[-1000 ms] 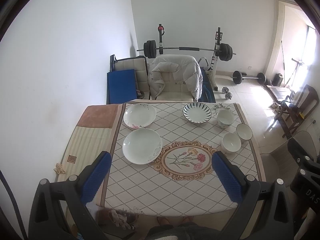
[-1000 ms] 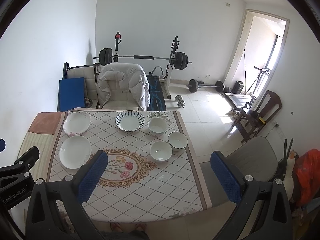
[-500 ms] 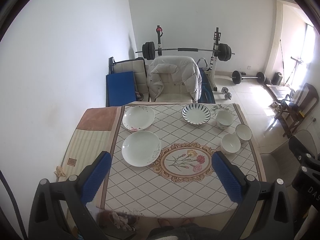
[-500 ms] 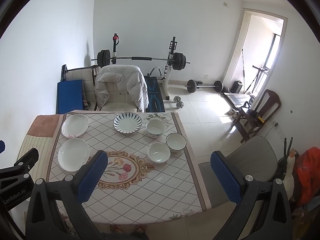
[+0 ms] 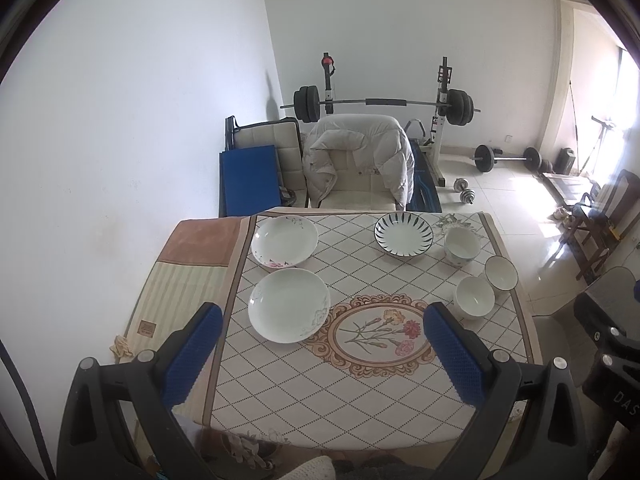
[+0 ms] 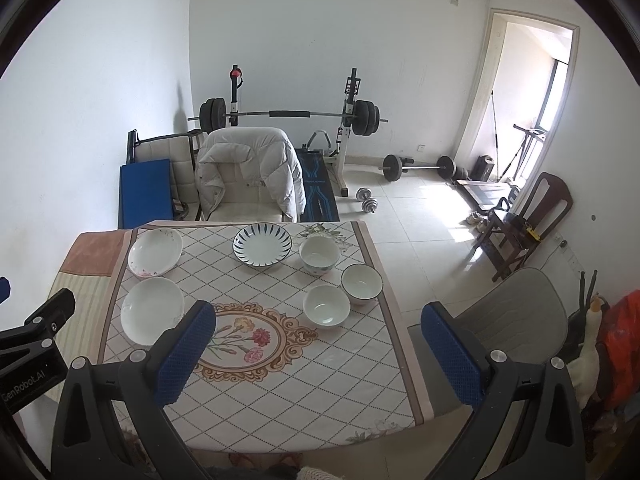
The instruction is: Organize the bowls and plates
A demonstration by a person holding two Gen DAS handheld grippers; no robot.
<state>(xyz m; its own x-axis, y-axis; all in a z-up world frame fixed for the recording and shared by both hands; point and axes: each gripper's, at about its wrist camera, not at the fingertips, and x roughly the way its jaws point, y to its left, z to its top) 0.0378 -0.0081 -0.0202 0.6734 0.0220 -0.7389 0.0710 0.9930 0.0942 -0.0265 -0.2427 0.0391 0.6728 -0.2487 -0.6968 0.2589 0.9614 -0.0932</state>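
Opening step, nothing grasped: left gripper (image 5: 320, 344) and right gripper (image 6: 316, 348) hang high above the table (image 6: 280, 392), jaws wide and empty. Ahead of the left jaws lie two white plates (image 5: 289, 305) (image 5: 284, 241); farther off, a striped plate (image 5: 403, 234). Ahead of the right jaws stand three bowls (image 6: 326, 305) (image 6: 361, 283) (image 6: 320, 255), all empty. Next move probably calls for descending to a rim.

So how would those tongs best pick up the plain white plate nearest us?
Probably by its raised rim. The plain white plate lies flat, apart from the other dishes, so the open left tongs could pinch its near edge from the near side.
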